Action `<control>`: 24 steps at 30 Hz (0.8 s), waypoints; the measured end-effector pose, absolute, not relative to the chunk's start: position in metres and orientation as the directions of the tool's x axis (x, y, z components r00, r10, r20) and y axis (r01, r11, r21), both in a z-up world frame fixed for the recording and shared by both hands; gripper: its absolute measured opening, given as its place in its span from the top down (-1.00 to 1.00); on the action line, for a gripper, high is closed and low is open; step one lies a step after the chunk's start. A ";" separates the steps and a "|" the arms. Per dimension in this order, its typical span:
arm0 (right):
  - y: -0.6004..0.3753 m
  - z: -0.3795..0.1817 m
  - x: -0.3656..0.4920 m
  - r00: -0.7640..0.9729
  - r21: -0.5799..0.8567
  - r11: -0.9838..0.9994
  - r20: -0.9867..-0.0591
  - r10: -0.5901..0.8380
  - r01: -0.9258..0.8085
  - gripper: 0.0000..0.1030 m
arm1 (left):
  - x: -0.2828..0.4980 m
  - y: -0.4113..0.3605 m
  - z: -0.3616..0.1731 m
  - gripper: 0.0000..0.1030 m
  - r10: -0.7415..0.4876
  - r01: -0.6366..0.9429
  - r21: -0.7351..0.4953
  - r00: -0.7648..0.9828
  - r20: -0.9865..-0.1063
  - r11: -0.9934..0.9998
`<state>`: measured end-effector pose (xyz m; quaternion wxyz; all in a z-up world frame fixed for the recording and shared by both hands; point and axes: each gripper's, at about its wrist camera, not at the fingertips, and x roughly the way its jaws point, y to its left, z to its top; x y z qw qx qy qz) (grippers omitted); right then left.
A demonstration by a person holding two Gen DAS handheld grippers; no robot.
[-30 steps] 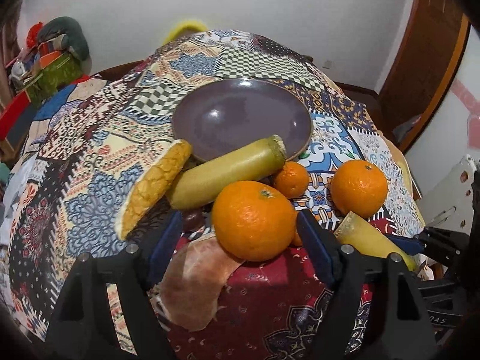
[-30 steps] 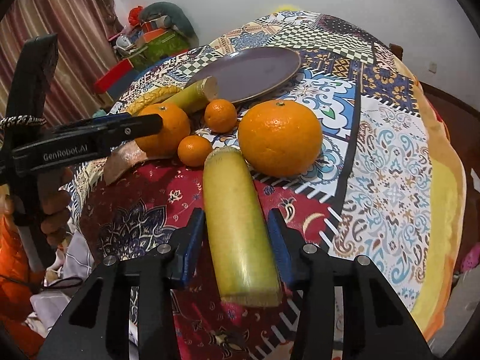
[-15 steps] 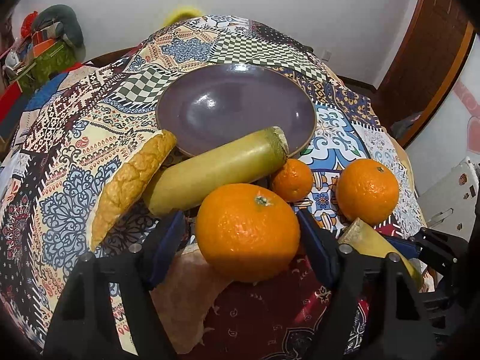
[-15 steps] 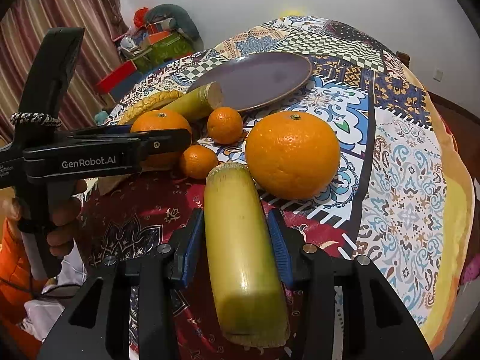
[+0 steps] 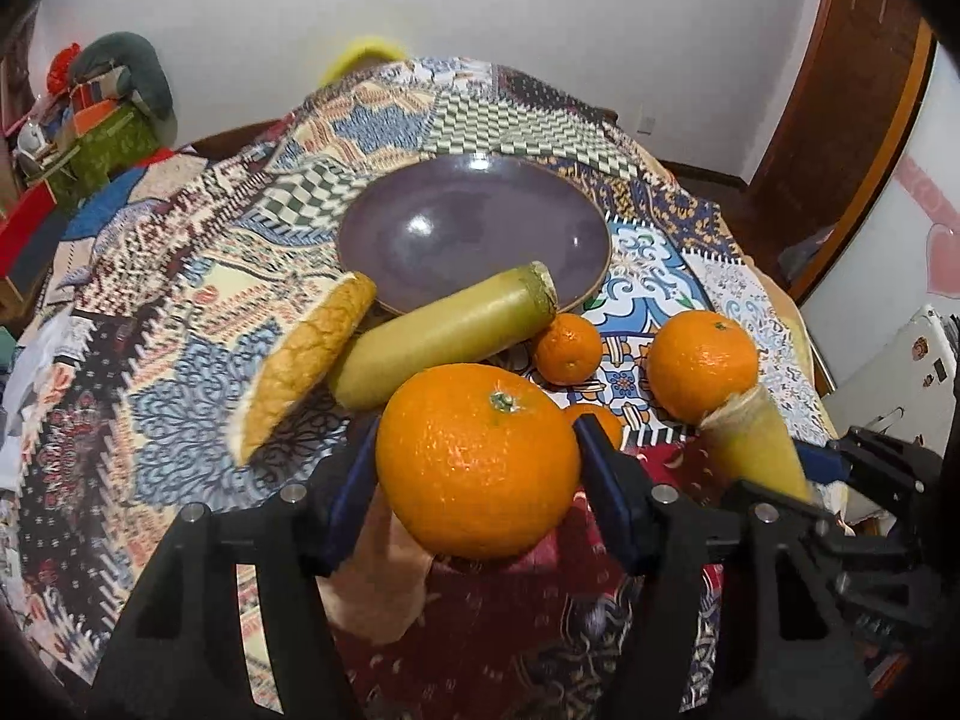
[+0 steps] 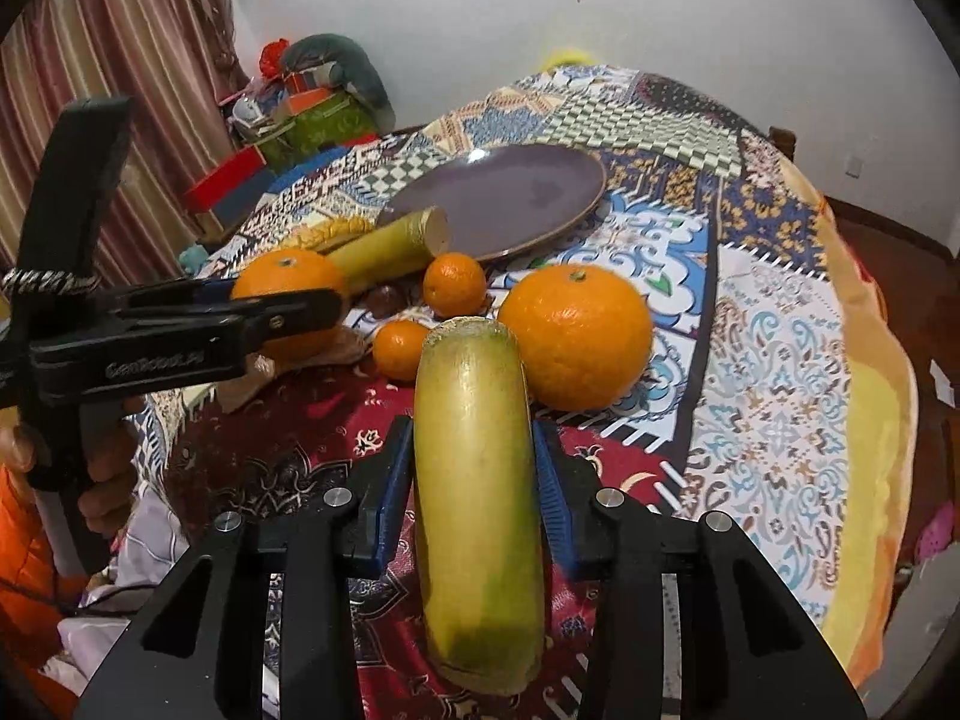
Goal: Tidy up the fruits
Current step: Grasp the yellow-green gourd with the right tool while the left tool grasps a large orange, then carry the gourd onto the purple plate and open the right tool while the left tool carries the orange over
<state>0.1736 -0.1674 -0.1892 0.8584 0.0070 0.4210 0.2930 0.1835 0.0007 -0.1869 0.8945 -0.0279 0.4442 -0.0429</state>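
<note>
- The purple plate lies bare ahead of both tools, beyond the fruit, so nothing is judged sorted yet; two pieces are gripped and the rest lie on the desk.
- Ahead and left of the left hand-held gripper, a yellow wedge with a bumpy, scaled rind is seen, its tip close against the plate's near rim.
- Just right of it, a smooth, greenish-yellow cane piece with a pale, fibrous cut end is laid across the plate's edge.
- The left hand-held gripper's blue pads have just been closing and are seen pressed on either side of the large orange, a round, dimpled, glossy fruit with a green stem scar; it appears raised off the cloth.
- Beyond its right finger, a small mandarin and a second one, half hidden in the left view, are left on the cloth.
- Further right, another big orange is set beside them.
- The right hand-held gripper has also just been closing and is clamped on the held cane piece, a waxy cylinder, yellow fading to green at the near end, lying along the fingers.
- The desk is covered by a soft patchwork cloth of tile and checker prints.
- Five loose pieces and both held ones are judged still to be placed.
</note>
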 end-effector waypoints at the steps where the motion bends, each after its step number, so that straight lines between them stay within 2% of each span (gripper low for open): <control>1: -0.168 -0.186 0.172 0.479 0.261 0.829 -0.713 0.511 -0.495 0.31 | 0.180 0.001 -0.183 -0.23 -0.099 0.051 -0.085 0.608 -0.788 0.995; 12: -0.166 -0.144 0.173 0.567 0.245 0.836 -0.639 0.520 -0.491 0.34 | 0.157 0.010 -0.140 -0.23 -0.083 0.041 -0.076 0.699 -0.711 0.996; 24: -0.165 -0.109 0.194 0.646 0.216 0.843 -0.558 0.521 -0.493 0.34 | 0.165 0.027 -0.109 -0.23 -0.049 0.012 -0.062 0.762 -0.645 0.998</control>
